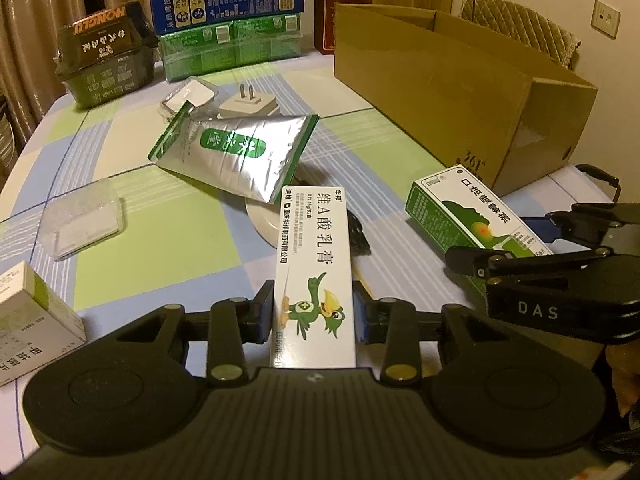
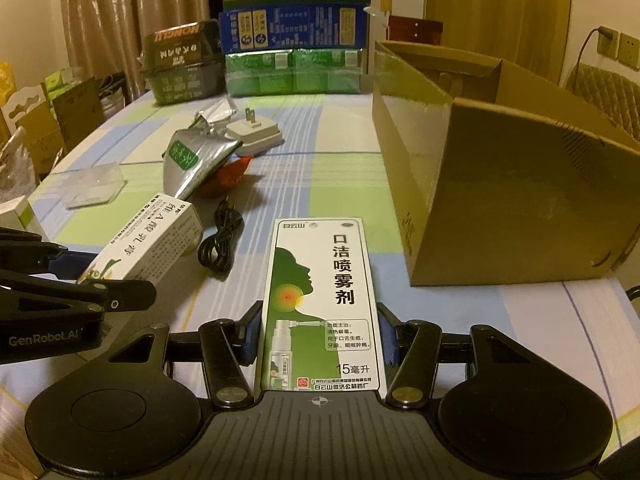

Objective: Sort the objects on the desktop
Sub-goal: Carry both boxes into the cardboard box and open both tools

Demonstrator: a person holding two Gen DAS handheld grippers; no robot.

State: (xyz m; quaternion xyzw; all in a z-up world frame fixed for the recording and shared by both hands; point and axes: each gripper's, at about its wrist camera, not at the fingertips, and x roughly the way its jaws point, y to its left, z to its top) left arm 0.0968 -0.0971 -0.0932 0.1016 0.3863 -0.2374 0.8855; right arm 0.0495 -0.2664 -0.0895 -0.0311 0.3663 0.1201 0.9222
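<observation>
My left gripper [image 1: 314, 312] is shut on a long white ointment box [image 1: 314, 264] with a green bird printed on it; the same box [image 2: 148, 240] shows at the left of the right wrist view. My right gripper [image 2: 318, 336] is shut on a green-and-white spray box [image 2: 322, 304], which also appears at the right of the left wrist view as the spray box [image 1: 468, 208]. Both boxes are held above the checked tablecloth [image 1: 160, 240]. An open brown cardboard box [image 1: 448, 88] stands to the right, also seen as the cardboard box [image 2: 500, 184].
On the table lie a silver foil pouch [image 1: 236, 152], a white plug adapter [image 1: 248, 102], a clear plastic case [image 1: 82, 216], a black cable [image 2: 220, 244] and a small white carton [image 1: 28, 316]. Stacked green and blue cartons [image 1: 228, 20] and a dark packet [image 1: 106, 52] stand at the far edge.
</observation>
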